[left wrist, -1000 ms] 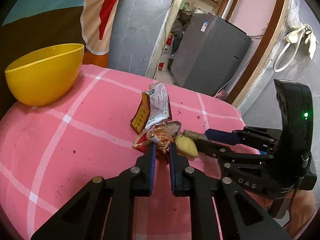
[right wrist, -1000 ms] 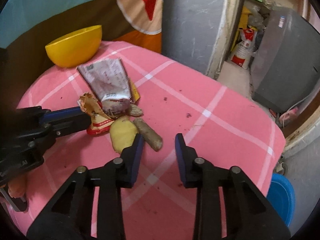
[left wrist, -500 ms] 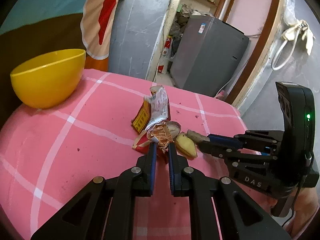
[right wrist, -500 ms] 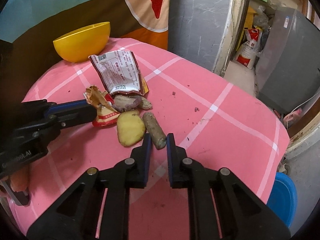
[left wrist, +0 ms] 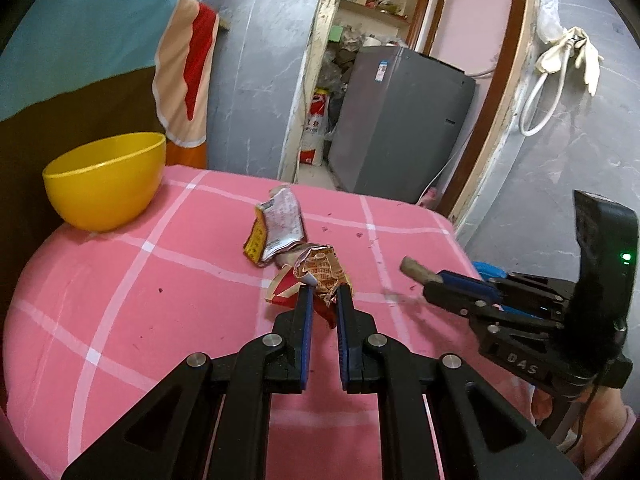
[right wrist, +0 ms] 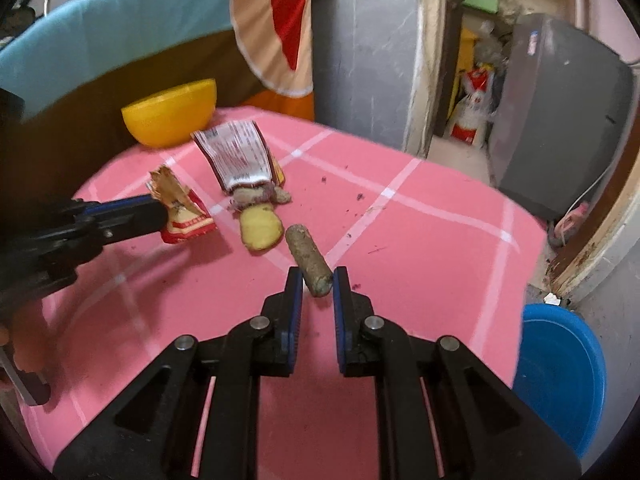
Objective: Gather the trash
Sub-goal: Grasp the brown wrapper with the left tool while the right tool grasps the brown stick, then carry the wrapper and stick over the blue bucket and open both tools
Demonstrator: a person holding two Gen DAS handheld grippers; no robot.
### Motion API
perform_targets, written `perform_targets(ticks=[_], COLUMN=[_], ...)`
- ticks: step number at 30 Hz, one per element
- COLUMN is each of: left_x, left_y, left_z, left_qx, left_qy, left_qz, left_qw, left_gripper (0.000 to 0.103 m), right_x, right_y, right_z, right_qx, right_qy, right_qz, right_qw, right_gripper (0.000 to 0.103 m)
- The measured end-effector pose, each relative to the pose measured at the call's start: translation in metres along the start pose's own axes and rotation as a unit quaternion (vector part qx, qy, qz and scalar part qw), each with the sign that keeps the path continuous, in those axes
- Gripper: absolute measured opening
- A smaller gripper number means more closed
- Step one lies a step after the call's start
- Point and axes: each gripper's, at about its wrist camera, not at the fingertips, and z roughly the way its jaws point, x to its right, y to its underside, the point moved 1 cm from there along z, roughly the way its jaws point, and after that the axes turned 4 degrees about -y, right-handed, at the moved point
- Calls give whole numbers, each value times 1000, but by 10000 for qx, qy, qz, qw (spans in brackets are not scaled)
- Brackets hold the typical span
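Left tongs [left wrist: 322, 294]: narrow, pads clamped on a crumpled red and orange wrapper [left wrist: 316, 276]. The wrapper is lifted off the table; from the right wrist view its shadow falls on the cloth below it [right wrist: 182, 210].

Right tongs [right wrist: 314, 280]: jaws have just closed and now pinch the near end of a brown root stub [right wrist: 310, 258], which sticks out ahead of the tips. In the left wrist view the stub [left wrist: 414, 269] pokes out of the right tongs [left wrist: 434, 280] above the cloth, to the right of the left tongs.

Table [left wrist: 120, 300]: covered in pink cloth with a white check, scattered with dark crumbs.

Foil packet [right wrist: 240, 156]: silver with print, yellow edge, lying ahead and left of the right tongs, just beyond the left tongs' tips [left wrist: 280, 224].

Potato slice [right wrist: 260, 226]: pale yellow, on the cloth just left of the root stub, apart from it.

Purple-grey root scraps [right wrist: 258, 196]: between the potato slice and the open mouth of the foil packet, touching both.

Yellow bowl [left wrist: 106, 178]: upright at the far left edge of the table, well apart from both tongs.

Blue basin [right wrist: 560, 376]: on the floor to the right of the right tongs, below the table edge.

Grey appliance [left wrist: 396, 120]: beyond the far side of the table.

Hand [left wrist: 584, 412]: partly seen under the right tongs' body, with a pink sleeve.
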Motion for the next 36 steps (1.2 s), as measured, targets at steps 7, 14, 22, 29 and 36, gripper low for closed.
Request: perform_targets(ticks=[7,14,22,29,36], left_x=[22,54,101,141,180], left_y=[-10,-28,-39,-42,-40], left_z=[-19,-39,-50,-48,-35], left_qx=[538,1168,1681,1808,1732], left_qy=[124,323,604,879,1161], left_qz=[127,389,728,919,1137], left_qw=[9984,9919,9812,9753,9714], left_gripper=[9,9,9,9,9], right_x=[5,11,23,40,65], right_y=[5,5,11,30,52], right_z=[-54,-100,-143,-176,-200], right_qx=[1052,2010,2761,3074,3144], right_qy=[190,523,957,1383,1729], right_qz=[205,228,346,472,671], right_qw=[9941,9779,9557,9403,9310], right_gripper=[23,23,23,23,23])
